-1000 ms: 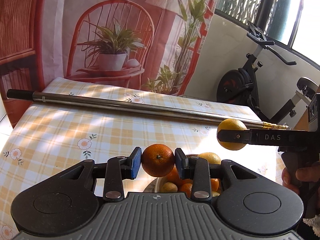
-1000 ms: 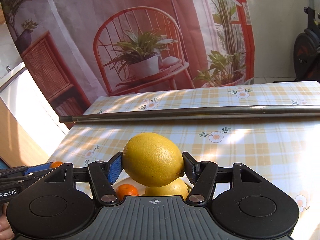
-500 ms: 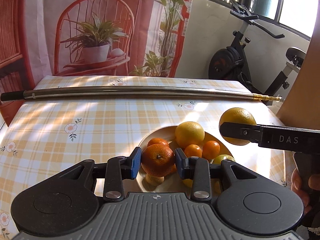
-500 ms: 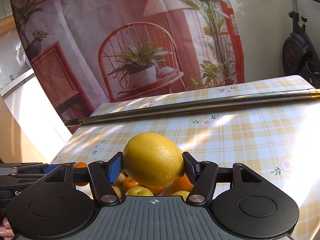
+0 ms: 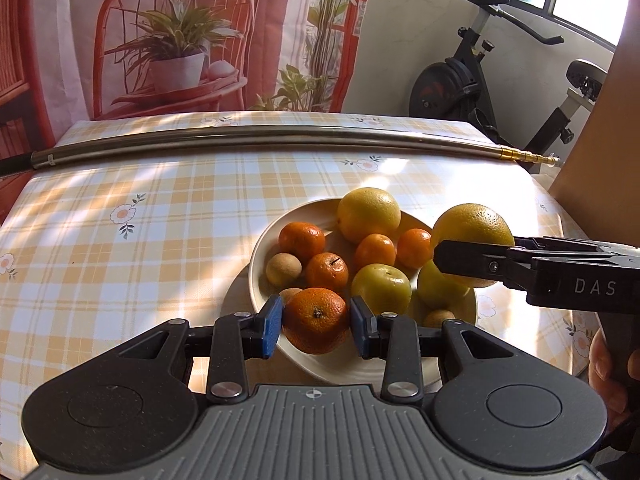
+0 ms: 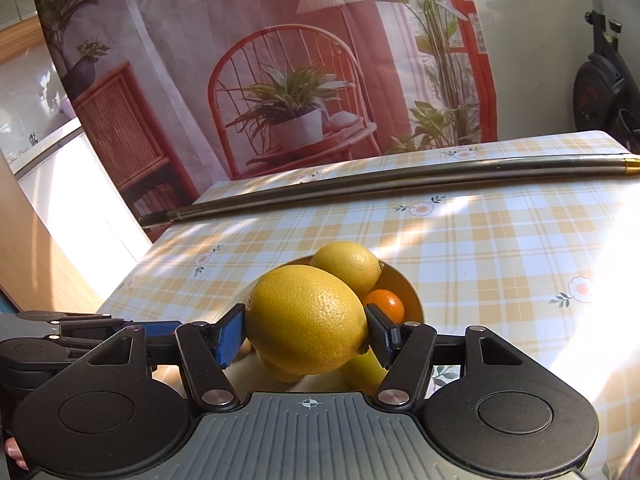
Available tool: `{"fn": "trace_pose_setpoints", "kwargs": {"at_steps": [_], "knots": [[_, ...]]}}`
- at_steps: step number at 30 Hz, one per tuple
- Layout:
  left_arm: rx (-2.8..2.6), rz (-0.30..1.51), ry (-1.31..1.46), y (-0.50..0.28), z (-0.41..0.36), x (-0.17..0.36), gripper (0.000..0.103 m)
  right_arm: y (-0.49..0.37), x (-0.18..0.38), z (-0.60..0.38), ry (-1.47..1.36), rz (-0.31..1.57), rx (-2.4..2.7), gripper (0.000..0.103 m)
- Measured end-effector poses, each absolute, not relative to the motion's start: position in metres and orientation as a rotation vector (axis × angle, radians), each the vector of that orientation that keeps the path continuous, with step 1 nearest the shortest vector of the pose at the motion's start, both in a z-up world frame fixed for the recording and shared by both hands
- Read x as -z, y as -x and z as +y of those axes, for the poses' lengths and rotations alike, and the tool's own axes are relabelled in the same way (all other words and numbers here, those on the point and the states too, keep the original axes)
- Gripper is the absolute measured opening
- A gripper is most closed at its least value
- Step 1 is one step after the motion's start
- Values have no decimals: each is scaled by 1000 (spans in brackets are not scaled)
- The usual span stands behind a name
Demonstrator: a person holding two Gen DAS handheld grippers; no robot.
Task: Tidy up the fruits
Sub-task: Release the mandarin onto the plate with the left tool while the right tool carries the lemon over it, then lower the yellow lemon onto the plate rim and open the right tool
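- Left wrist view: the left gripper [image 5: 316, 326] is clamped on an orange [image 5: 316, 320] between its blue pads, over the near rim of a cream bowl [image 5: 260, 256]. The bowl stands on a checked tablecloth [image 5: 140, 240] and holds small oranges, yellow-green fruits and brown ones. To the right, the right gripper [image 5: 472, 264] pinches a lemon [image 5: 472, 232] above the bowl's right edge. A metal rod [image 5: 260, 142] lies across the far side of the table.
- Right wrist view: the right gripper [image 6: 306, 330] grips the lemon [image 6: 306, 318] by its two ends, above the bowl [image 6: 404, 292]. The left gripper [image 6: 120, 330] shows at the left edge; its grip cannot be judged here.
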State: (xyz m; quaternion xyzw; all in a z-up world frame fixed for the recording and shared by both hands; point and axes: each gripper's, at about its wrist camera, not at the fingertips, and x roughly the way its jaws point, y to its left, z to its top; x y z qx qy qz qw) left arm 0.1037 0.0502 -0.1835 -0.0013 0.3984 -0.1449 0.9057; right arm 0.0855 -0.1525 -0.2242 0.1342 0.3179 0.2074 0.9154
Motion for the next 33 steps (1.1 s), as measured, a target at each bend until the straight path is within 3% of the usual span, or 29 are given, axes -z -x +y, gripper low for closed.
{"fn": "trace_pose_setpoints", "kwargs": {"at_steps": [33], "knots": [[319,871,-143,-121,29,212,38,-81,238,-141,-253,731,-492,59]]}}
